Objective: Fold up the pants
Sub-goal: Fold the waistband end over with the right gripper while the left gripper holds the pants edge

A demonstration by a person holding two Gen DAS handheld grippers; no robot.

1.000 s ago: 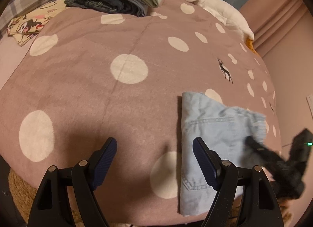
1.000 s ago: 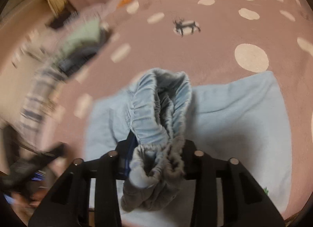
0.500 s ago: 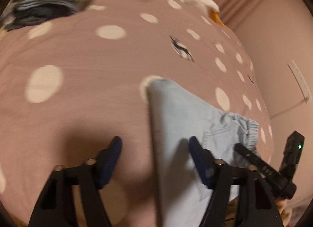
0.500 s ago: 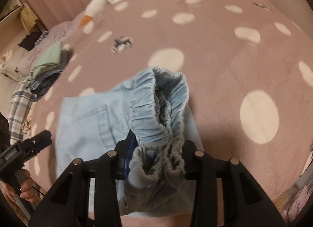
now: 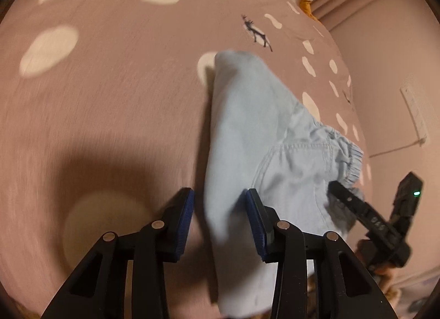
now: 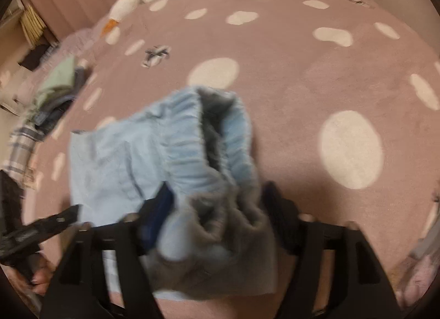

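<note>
Left gripper (image 5: 220,206) pitched steeply downward, jaws just narrowed, partly apart, blue-padded fingers (image 5: 184,217) seen either side of cloth fold, pressing not confirmed. Right gripper (image 6: 217,206) also angled down, jaws just widened, spread wide, cloth loose between. Right gripper seen at right edge of left view.

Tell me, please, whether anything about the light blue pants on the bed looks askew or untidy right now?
Yes. The waistband end of the light blue pants is bunched and gaping between the right gripper fingers, whose jaws have just been opening, rather than lying flat. The folded edge between the left gripper fingers looks smooth.
</note>
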